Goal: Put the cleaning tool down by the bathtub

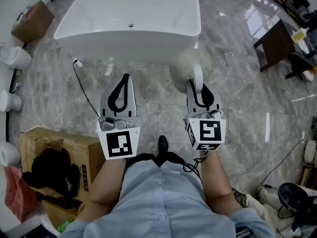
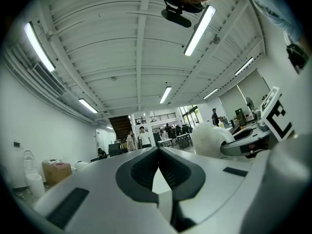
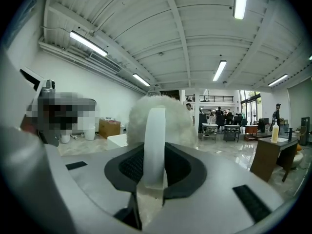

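Held cleaning tool (image 1: 184,66) not yet set down by the bathtub (image 1: 129,33).
The fingers of your right gripper (image 1: 197,83) clamp its slim white handle, and its fluffy pale head hangs above the floor near the tub. Your left gripper (image 1: 126,77) has its fingers closed, empty. Risk: the thin handle could pivot or slip, dropping the tool early.

Grey marble floor (image 1: 237,68), ribbed ceiling (image 2: 122,43), strip lights (image 2: 199,30).

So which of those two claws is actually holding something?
The right gripper: its jaws clamp the fluffy white cleaning tool; the left gripper is shut, empty.
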Demonstrator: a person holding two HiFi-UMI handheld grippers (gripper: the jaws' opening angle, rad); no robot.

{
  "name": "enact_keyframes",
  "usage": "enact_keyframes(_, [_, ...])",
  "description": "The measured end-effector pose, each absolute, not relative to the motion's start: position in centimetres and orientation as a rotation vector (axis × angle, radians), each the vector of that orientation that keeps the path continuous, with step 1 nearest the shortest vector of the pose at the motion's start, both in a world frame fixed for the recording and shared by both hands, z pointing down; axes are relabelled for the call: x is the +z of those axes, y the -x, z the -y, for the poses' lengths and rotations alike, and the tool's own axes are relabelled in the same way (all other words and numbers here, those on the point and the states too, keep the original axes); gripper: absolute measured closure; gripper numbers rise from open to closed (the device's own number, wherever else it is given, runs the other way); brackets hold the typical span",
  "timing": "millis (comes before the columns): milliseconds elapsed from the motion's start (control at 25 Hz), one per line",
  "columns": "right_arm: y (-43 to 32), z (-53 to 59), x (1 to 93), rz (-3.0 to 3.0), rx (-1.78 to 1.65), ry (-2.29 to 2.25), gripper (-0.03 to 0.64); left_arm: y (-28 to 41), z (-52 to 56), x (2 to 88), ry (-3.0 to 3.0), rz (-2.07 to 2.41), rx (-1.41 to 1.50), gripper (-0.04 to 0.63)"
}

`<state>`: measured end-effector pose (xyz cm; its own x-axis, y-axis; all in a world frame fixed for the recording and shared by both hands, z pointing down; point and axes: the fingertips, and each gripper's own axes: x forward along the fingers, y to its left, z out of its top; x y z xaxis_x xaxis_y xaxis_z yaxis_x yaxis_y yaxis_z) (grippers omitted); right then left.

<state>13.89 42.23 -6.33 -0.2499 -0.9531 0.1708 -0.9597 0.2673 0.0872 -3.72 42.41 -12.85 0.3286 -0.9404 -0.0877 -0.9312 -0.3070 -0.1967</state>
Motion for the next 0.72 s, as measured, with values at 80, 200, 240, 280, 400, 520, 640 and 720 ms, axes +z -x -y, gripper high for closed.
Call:
enact_keyframes(80, [-14.1, -40.8, -6.7, 2.352, 0.038, -1.791, 0.522, 3.6, -41.0, -13.4, 2.364, -1.704, -0.05, 0.58])
enact_keyframes(200, [-14.1, -39.1, -7.1, 2.362, 0.022, -1.785, 0.522, 3.6, -39.5, -14.1, 2.34, -1.702, -0.036, 0.58])
enact_keyframes(240, [-14.0, -38.4, -7.1, 2.366, 0.018, -1.782, 0.522, 3.6, -39.0, -14.2, 2.333, -1.703, -0.035, 0.58])
enact_keyframes(280, [-14.0, -37.7, -7.2, 2.37, 0.015, -1.777, 0.522, 3.7, -38.4, -14.3, 2.327, -1.707, -0.037, 0.58])
enact_keyframes(400, [-13.8, -35.5, -6.9, 2.375, 0.005, -1.765, 0.522, 4.3, -36.4, -13.9, 2.317, -1.731, -0.045, 0.58])
enact_keyframes(520, [-13.8, -33.0, -6.2, 2.36, 0.006, -1.769, 0.522, 5.2, -34.0, -12.9, 2.314, -1.748, -0.054, 0.58])
enact_keyframes(640, [-14.2, -29.7, -5.1, 2.327, 0.021, -1.787, 0.522, 6.0, -30.8, -11.7, 2.327, -1.762, -0.074, 0.58])
enact_keyframes(720, [-14.0, -27.3, -4.1, 2.307, 0.034, -1.791, 0.522, 6.9, -28.1, -10.6, 2.333, -1.773, -0.09, 0.58])
